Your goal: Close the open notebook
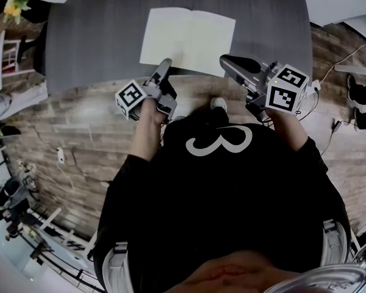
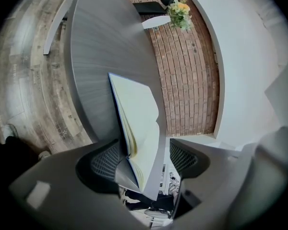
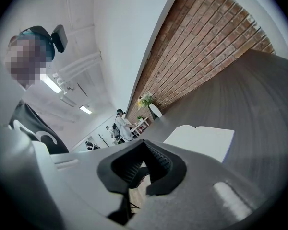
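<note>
Over on the left, the left gripper reaches to the near left corner of the open notebook. Its fingers stand wide apart, with that corner and its fanned pages between them but not pinched. The notebook lies open, pages up, at the near edge of the grey tabletop. Further right, the right gripper is just beside the notebook's near right corner. Its fingers are pressed together at the tips, with nothing between them.
</note>
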`<state>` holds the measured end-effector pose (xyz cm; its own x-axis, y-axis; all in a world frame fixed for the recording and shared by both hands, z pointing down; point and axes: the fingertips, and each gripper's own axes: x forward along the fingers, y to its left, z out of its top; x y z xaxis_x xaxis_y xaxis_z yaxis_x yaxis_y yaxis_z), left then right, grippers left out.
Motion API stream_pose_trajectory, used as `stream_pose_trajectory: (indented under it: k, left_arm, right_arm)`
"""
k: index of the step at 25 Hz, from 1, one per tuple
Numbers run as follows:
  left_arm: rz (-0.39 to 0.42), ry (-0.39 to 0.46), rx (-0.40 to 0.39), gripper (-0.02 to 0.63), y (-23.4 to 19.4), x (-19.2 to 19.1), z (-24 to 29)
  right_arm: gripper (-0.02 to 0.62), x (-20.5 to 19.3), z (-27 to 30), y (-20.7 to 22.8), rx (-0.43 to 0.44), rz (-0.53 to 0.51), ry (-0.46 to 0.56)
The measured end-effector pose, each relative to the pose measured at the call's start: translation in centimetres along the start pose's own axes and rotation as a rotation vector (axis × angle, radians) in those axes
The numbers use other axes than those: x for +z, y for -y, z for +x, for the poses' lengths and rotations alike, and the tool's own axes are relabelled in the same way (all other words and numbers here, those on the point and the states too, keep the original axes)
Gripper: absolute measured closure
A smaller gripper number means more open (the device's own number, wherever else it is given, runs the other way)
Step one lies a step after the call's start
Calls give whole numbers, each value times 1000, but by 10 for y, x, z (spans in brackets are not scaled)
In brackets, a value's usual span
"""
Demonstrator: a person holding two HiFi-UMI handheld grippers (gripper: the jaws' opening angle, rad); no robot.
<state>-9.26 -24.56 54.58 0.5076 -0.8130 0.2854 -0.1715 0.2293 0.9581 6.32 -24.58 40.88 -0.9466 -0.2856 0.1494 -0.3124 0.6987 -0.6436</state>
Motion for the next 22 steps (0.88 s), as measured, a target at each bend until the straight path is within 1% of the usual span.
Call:
stream_pose_trajectory:
  k: [10,16,21,22]
  left_arm:
    - [-26,45,14,304,-5,8,7]
    - [-23,62,19,349,-10,15,10]
    - [-35,75,26,398,-15,17,9]
    - [-36,77,34,417,-17,17,8]
  right_arm:
    - [594,-1,-14,4,-15,-1,9]
    - [594,-4,-18,6,-24,0,11]
    - [594,-7,-20,5,-26,0,11]
    - [594,-7,-20,4,-25,1,13]
